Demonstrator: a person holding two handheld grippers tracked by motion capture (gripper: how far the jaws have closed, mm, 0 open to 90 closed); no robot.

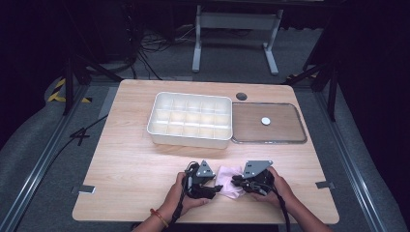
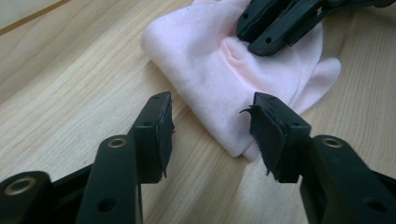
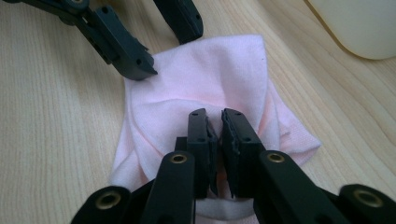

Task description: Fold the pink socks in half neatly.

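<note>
A folded pink cloth (image 1: 228,181) lies flat on the wooden surface (image 1: 130,164) near my edge of it, between my two hands. My left gripper (image 2: 212,128) sits just beside the cloth's left edge. Its fingers (image 2: 156,135) stand apart with nothing pressed between them. A folded corner of the cloth reaches into the gap close to the right-hand finger, and bare wood shows across the rest of the gap, so I am released on that side.

My right gripper (image 3: 218,140) comes onto the cloth from the opposite side. Its fingers (image 3: 200,149) are clenched close together, with a small pleat of pink fabric pinched up between them near the cloth's middle. In the left gripper view, those same fingers press down on the far part of the cloth, where the fabric wrinkles around them.

Farther back on the surface stands a white compartment tray (image 1: 189,119). Just to its right lies a clear lid (image 1: 269,123).
</note>
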